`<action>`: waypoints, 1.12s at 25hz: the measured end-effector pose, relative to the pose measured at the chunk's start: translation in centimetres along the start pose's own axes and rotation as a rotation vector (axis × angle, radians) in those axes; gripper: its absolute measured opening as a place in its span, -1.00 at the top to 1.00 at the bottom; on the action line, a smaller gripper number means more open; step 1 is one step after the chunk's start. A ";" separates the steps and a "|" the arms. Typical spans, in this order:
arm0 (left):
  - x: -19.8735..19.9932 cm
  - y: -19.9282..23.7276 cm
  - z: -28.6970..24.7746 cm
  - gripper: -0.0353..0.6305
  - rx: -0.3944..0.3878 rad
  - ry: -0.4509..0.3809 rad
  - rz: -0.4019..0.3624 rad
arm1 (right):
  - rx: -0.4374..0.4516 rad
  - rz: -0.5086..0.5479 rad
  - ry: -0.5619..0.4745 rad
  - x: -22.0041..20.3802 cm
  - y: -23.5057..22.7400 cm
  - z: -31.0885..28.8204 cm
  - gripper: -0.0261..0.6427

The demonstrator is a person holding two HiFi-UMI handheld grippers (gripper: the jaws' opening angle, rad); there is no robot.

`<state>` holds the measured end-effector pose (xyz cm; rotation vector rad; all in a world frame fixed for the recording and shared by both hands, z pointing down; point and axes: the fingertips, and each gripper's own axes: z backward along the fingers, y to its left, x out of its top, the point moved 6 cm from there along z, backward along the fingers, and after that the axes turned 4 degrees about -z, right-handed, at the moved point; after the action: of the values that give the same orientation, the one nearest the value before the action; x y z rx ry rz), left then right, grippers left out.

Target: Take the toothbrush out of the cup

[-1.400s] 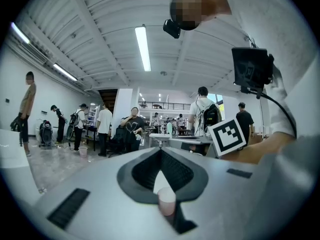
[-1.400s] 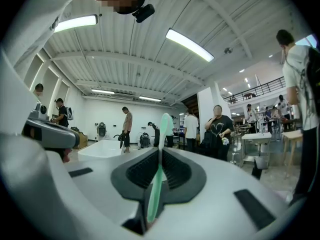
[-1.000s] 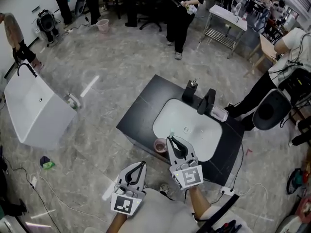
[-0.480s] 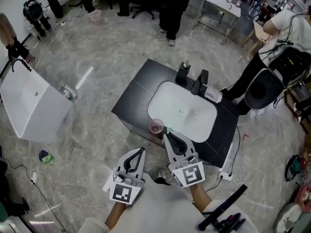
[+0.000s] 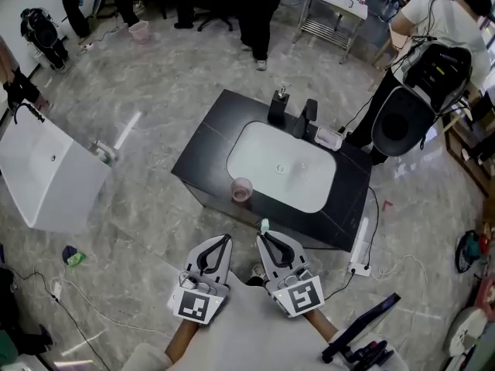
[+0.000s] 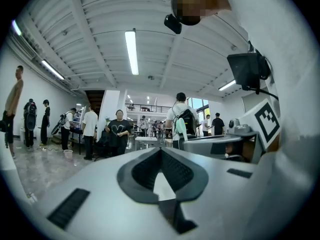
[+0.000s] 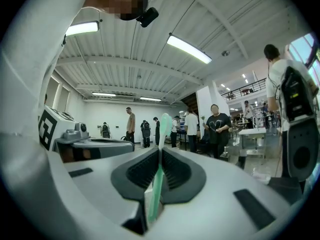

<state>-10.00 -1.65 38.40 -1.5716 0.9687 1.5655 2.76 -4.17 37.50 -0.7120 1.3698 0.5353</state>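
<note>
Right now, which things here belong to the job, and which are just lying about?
Job: toothbrush, clamped in the right claw; pink cup on the black counter.
Lying about: soap dispenser, tap, white power strip, spare basin at the left; the left claw, shut on nothing.

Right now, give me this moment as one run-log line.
step: toothbrush out of cup | right tongs: shut on toothbrush | left tongs: shut, empty | cup: on counter by basin

The lower handle of the toothbrush is lying hidden inside the right claw. In the head view the cup is showing too small to read its inside, and both forearms are running off the bottom edge.
</note>
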 end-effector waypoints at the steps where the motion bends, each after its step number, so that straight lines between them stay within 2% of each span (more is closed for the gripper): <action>1: 0.0 -0.2 0.0 0.91 -0.006 -0.001 0.000 | -0.009 -0.003 0.003 -0.1 0.2 0.4 0.84; 11: 0.0 -1.5 0.2 0.91 -0.046 -0.008 -0.018 | -0.060 -0.009 -0.026 0.0 0.4 2.3 0.84; 14: 0.1 -1.6 0.0 0.91 -0.051 -0.012 -0.022 | -0.057 0.003 0.032 -0.7 0.2 2.6 0.84; 22: 0.2 -1.8 0.3 0.91 -0.040 -0.015 -0.018 | -0.048 0.004 -0.041 0.2 0.3 2.0 0.84; 28: 0.3 -1.9 0.5 0.91 -0.038 -0.019 -0.018 | -0.047 0.005 -0.028 0.0 0.5 2.1 0.84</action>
<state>-8.56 -0.37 38.08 -1.5838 0.9174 1.5921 3.82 -2.31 37.58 -0.7365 1.3368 0.5816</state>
